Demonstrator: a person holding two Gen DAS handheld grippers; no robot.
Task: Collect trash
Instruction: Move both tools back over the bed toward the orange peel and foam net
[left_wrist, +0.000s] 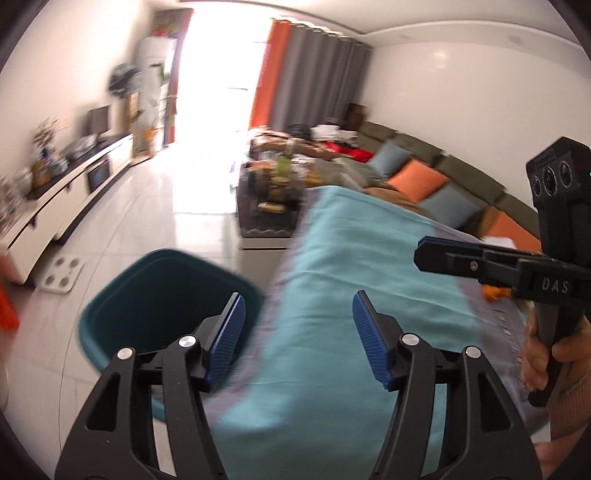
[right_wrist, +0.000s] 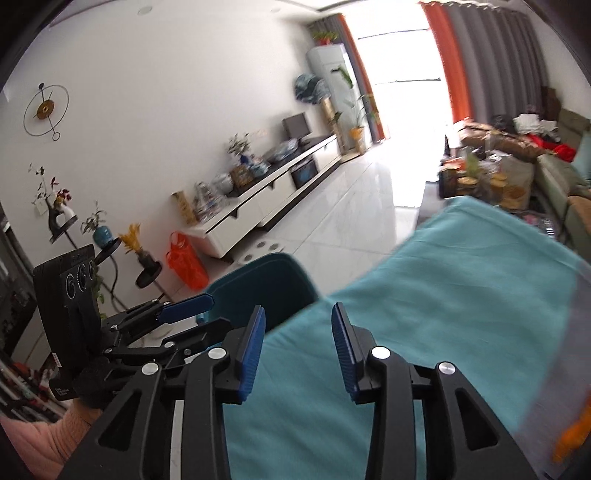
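Note:
A teal waste bin (left_wrist: 166, 295) stands on the floor beside a table with a turquoise cloth (left_wrist: 369, 258). My left gripper (left_wrist: 298, 306) hangs open over the table's edge next to the bin, with nothing between its blue pads. An orange scrap (left_wrist: 493, 291) lies on the cloth at the right, under my right gripper (left_wrist: 421, 254), which a hand holds. In the right wrist view my right gripper (right_wrist: 298, 314) is open and empty above the cloth (right_wrist: 461, 295). The bin (right_wrist: 258, 284) and my left gripper (right_wrist: 214, 314) sit to its left. An orange scrap (right_wrist: 576, 432) shows blurred at the lower right.
A white bathroom scale (left_wrist: 61, 275) lies on the tiled floor beyond the bin. A long white TV cabinet (right_wrist: 266, 199) runs along the left wall, with an orange plastic bag (right_wrist: 186, 264) beside it. A cluttered coffee table (left_wrist: 269, 192) and a sofa (left_wrist: 424, 173) lie past the table.

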